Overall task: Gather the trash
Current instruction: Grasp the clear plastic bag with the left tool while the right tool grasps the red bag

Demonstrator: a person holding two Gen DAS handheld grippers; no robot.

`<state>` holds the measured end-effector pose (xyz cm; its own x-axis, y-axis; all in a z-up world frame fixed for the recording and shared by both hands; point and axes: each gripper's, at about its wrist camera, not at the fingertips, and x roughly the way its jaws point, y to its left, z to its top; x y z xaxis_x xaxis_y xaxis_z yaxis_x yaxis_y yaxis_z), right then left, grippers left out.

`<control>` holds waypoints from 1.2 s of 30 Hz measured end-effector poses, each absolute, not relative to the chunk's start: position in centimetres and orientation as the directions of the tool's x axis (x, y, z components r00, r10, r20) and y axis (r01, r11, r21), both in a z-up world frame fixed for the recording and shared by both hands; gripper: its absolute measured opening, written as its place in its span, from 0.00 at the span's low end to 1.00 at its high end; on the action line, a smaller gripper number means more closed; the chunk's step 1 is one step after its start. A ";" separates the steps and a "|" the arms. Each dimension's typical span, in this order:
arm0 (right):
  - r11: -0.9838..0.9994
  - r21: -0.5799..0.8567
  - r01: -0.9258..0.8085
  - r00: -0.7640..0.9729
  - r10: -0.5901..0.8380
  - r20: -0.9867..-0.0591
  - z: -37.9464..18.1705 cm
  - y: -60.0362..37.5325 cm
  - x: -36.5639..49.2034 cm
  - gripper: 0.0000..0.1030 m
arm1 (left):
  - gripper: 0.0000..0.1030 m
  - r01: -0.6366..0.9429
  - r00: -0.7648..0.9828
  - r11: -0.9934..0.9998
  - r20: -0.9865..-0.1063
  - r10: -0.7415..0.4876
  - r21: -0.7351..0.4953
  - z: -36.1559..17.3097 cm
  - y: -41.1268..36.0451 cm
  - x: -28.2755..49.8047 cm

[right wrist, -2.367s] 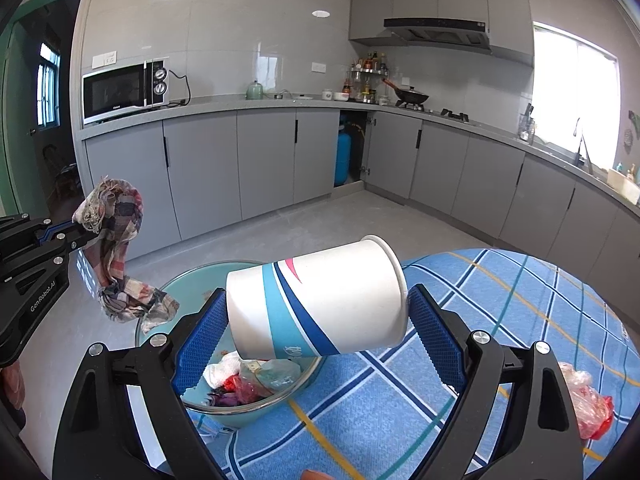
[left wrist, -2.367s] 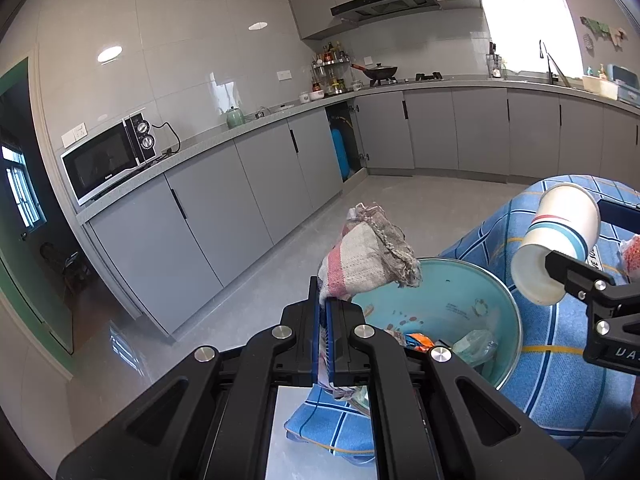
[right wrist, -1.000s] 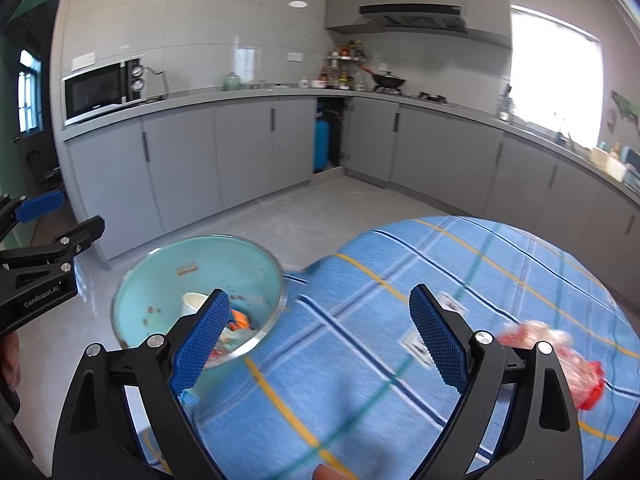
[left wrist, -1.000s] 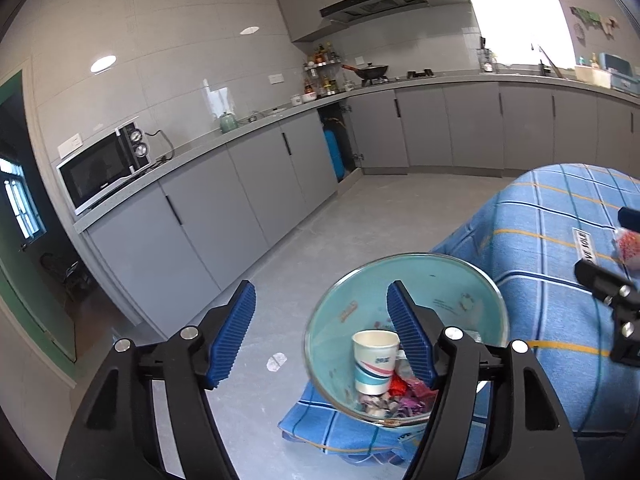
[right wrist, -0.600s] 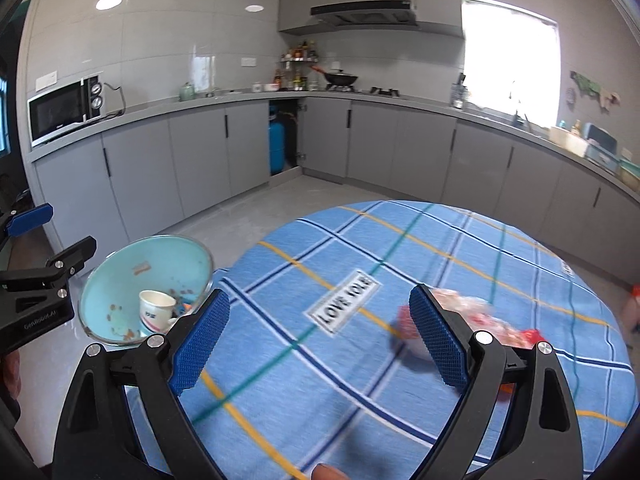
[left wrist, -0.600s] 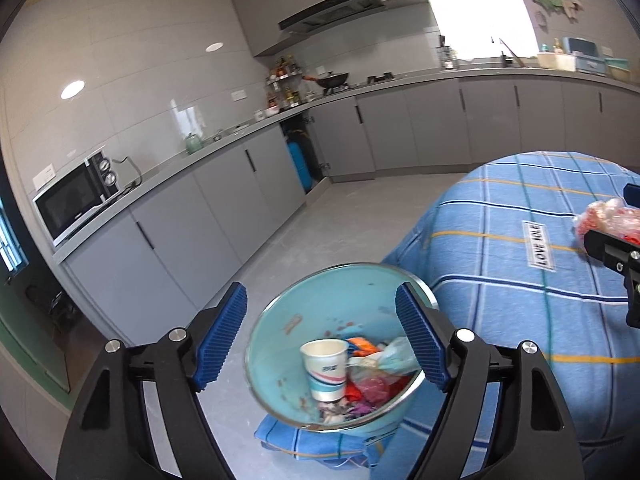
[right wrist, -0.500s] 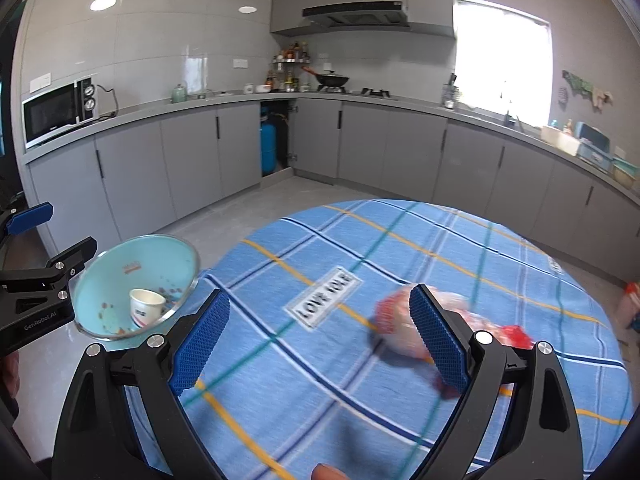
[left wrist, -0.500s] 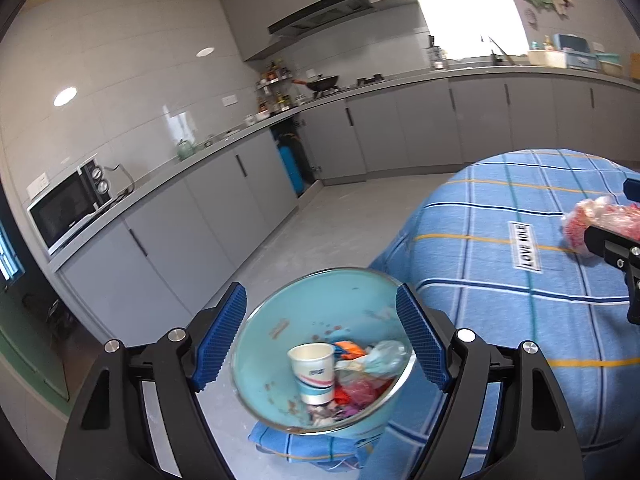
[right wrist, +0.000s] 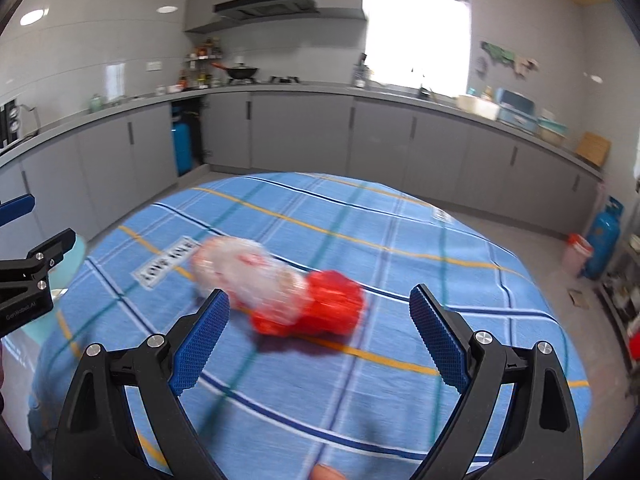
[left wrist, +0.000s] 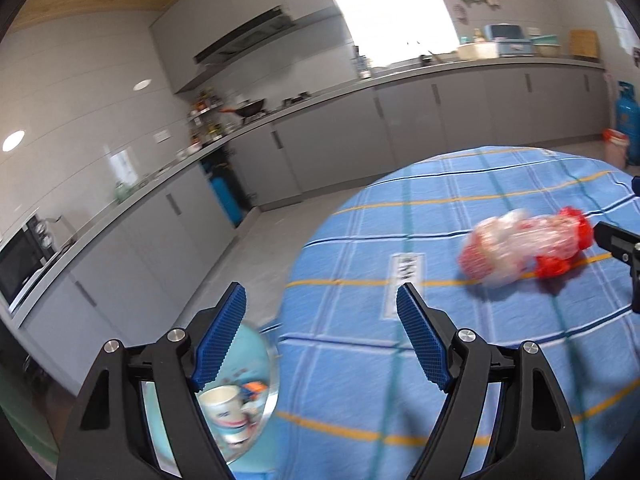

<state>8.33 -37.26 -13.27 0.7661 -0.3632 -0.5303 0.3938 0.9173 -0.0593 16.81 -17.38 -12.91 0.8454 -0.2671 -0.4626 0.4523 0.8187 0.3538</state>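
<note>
Both the left gripper (left wrist: 320, 330) and the right gripper (right wrist: 318, 338) have wide, empty jaws; the crinkly clear-and-red plastic bag (right wrist: 276, 290) lies on the blue checked tablecloth (right wrist: 400, 272).

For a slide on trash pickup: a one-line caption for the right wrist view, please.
Open right tongs face a crumpled red-and-clear plastic bag lying on the blue plaid tablecloth.

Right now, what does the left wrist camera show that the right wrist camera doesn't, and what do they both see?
Only the left wrist view shows inside the teal bin, where a paper cup stands among other trash.

Only the right wrist view shows a fingertip at the bottom edge and the clutter by the right wall.

Both show the crumpled red and clear plastic bag lying on the blue plaid tablecloth, the kitchen counter, the blue gas cylinder, and both hand-held grippers, left and right, open and empty.
</note>
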 end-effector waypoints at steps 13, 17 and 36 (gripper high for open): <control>0.880 -0.045 0.474 0.729 -0.420 -0.541 -13.9 -41.2 7.0 0.87 | 0.75 0.559 0.798 0.745 -0.479 -0.365 0.363 -14.2 -26.2 17.2; 0.875 -0.035 0.483 0.725 -0.422 -0.544 -14.1 -41.9 6.8 0.87 | 0.75 0.591 0.775 0.719 -0.505 -0.381 0.365 -15.1 -28.4 17.7; 0.889 -0.018 0.458 0.729 -0.387 -0.564 -14.3 -41.8 8.0 0.87 | 0.04 0.650 0.733 0.656 -0.544 -0.408 0.383 -15.5 -28.1 17.1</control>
<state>8.00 -41.79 -14.28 0.7295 -0.3868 -0.5642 0.4575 0.8890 -0.0179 17.10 -28.13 -15.55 0.7328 -0.4081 -0.5444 0.6500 0.6565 0.3828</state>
